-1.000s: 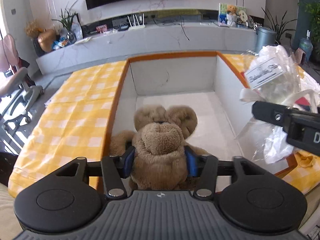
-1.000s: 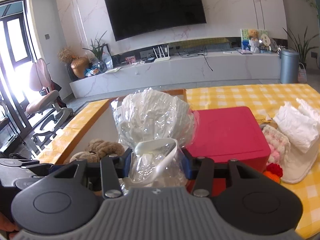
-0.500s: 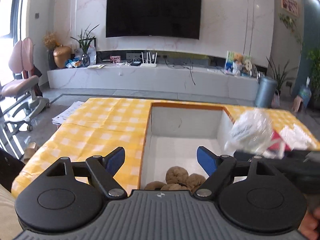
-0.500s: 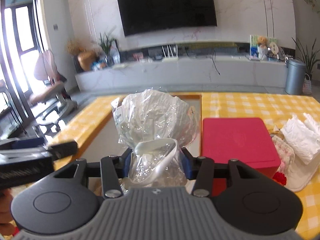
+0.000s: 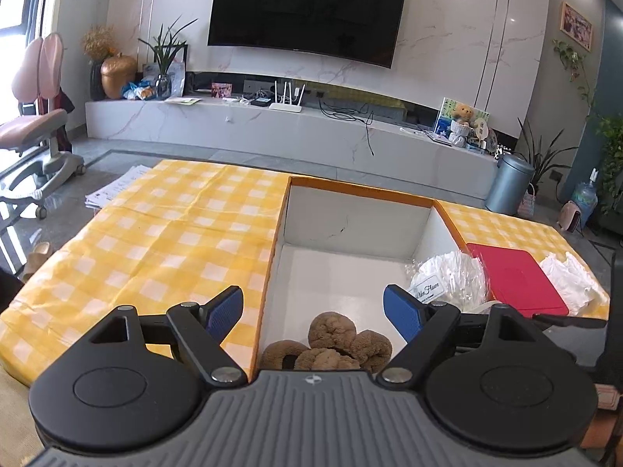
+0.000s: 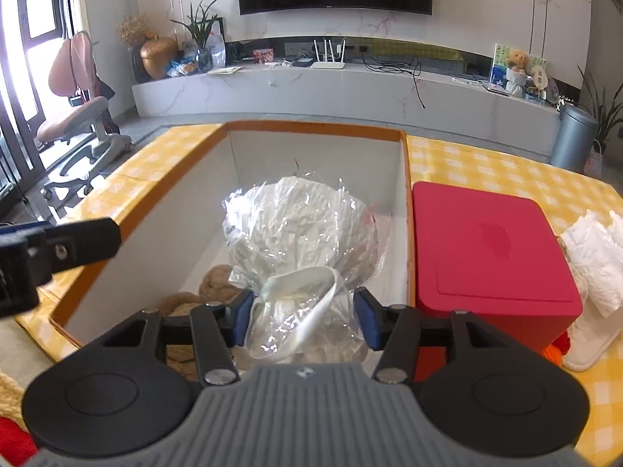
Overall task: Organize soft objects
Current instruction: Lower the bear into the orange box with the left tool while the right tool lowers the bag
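While one brown plush toy (image 5: 331, 344) lies at the near end of the single white box (image 5: 350, 225), the left gripper (image 5: 313, 313) hangs above it, spread wide and empty. One cellophane-wrapped bundle (image 6: 301, 233) sits pinched in the right gripper (image 6: 303, 319) over the box, beside one red box (image 6: 490, 249) on the tabletop (image 5: 163, 233).

In front of me the box (image 6: 120, 233) sits on the desk (image 5: 163, 241) with the plush toy (image 5: 335, 342) at its near end, the lidded case (image 6: 486, 249) just right of it, and folded cloths (image 6: 595, 249) farther right.
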Available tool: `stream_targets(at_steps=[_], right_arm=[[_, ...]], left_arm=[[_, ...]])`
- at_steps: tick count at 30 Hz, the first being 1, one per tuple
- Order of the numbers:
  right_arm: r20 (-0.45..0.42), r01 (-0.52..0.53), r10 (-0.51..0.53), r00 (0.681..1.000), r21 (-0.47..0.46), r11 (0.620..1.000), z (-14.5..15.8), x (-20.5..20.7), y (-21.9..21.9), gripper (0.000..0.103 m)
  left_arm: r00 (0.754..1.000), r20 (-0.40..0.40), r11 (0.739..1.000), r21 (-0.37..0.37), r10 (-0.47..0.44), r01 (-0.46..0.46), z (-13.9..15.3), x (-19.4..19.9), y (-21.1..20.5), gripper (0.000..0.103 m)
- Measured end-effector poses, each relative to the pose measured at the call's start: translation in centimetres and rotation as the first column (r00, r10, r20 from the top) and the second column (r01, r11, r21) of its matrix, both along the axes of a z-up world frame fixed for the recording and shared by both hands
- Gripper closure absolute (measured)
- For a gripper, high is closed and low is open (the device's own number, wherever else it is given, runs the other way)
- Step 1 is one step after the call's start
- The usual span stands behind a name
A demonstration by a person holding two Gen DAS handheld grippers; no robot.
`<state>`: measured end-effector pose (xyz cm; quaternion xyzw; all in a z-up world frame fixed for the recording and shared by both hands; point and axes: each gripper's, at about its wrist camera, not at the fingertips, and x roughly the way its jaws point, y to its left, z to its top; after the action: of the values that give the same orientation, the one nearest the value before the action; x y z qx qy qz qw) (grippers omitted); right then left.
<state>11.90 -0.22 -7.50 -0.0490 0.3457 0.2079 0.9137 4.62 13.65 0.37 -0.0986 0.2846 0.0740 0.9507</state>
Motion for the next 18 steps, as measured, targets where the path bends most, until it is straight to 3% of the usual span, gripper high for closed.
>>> stream_targets(at_steps=[2,6,10,14,18], right_arm=[[0.005,-0.006,0.006,1.000,0.008,1.000,0.0,0.0,-0.1,0.044],[0.032,-0.042,0.041,0.999,0.013,0.999,0.5,-0.6,0.6,0.017],[0.070,-0.049,0.047,0.996,0.020,0.999,1.0,-1.4,0.7,0.006],[0.097,-0.005,-0.004,0.995,0.093,0.996,1.5,-1.8,0.0,0.005],[0.120,-0.015,-0.003,0.993,0.143,0.990,2.2,-2.7,-0.9,0.003]], left_arm=[[1.000,0.007,1.000,0.005,-0.007,0.007,0.1,-0.2,-0.1,0.007],[0.999,0.031,0.999,0.028,-0.017,0.016,0.6,-0.6,-0.6,0.007],[0.999,0.048,1.000,0.025,0.005,-0.006,1.4,-1.0,-0.6,0.007],[0.997,0.062,0.999,-0.014,0.036,-0.035,2.2,-1.3,-0.5,0.007],[0.996,0.079,0.999,-0.002,0.032,-0.032,2.8,-1.7,-0.6,0.009]])
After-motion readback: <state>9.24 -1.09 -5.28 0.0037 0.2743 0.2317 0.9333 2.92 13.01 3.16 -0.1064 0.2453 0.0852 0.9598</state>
